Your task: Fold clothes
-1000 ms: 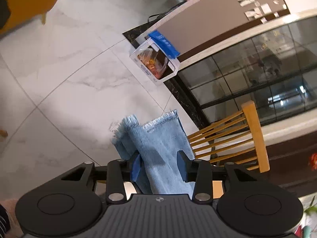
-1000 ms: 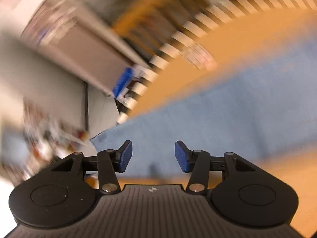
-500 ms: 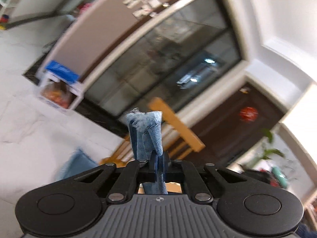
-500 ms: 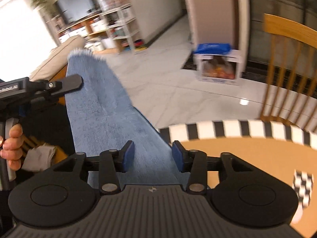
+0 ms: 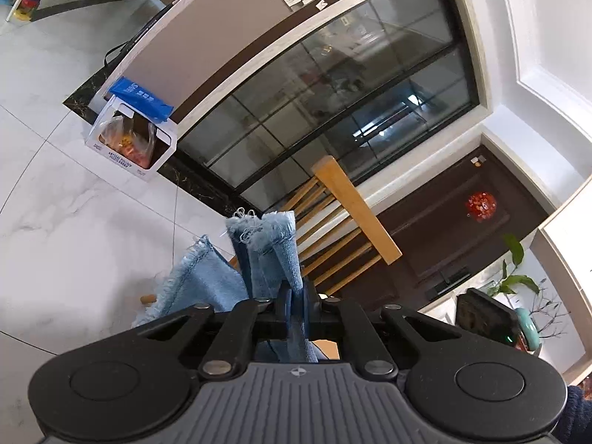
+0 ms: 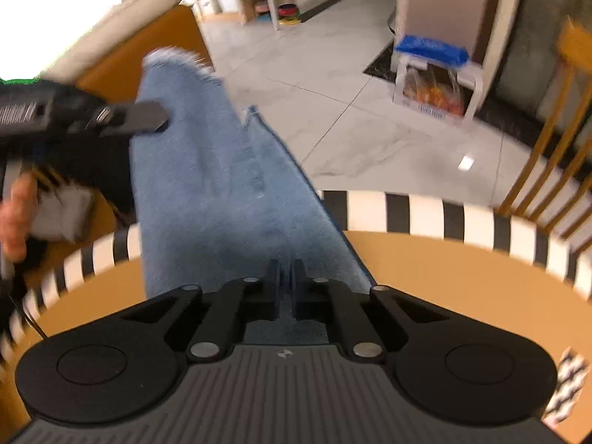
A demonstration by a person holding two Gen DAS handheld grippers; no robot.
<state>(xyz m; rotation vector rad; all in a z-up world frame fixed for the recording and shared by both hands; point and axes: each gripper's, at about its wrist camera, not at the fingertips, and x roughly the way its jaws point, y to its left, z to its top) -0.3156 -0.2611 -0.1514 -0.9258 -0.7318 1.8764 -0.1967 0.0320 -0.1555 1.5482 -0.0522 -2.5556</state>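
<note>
A pair of light blue jeans (image 6: 222,192) with frayed hems runs from the round orange table (image 6: 444,270) up to the left. In the left wrist view the hem end (image 5: 270,251) stands up out of my left gripper (image 5: 294,296), which is shut on it; a second frayed leg hangs just to the left. The right wrist view shows that left gripper (image 6: 155,118) at the left, held by a hand (image 6: 14,214), gripping the raised leg. My right gripper (image 6: 285,273) is low over the table, its jaws closing tight onto the denim, with the pads pressing on the cloth.
The table has a black-and-white striped rim (image 6: 407,211). A wooden spindle-back chair (image 6: 555,148) stands close behind it. On the tiled floor sits a white box with a blue lid (image 6: 433,81). An orange sofa (image 6: 148,48) is at the far left, and a potted plant (image 5: 514,277) at the right.
My left gripper closed on the jeans hem and rolled upward with it. My right gripper swung across to the table, came down on the denim and closed on it.
</note>
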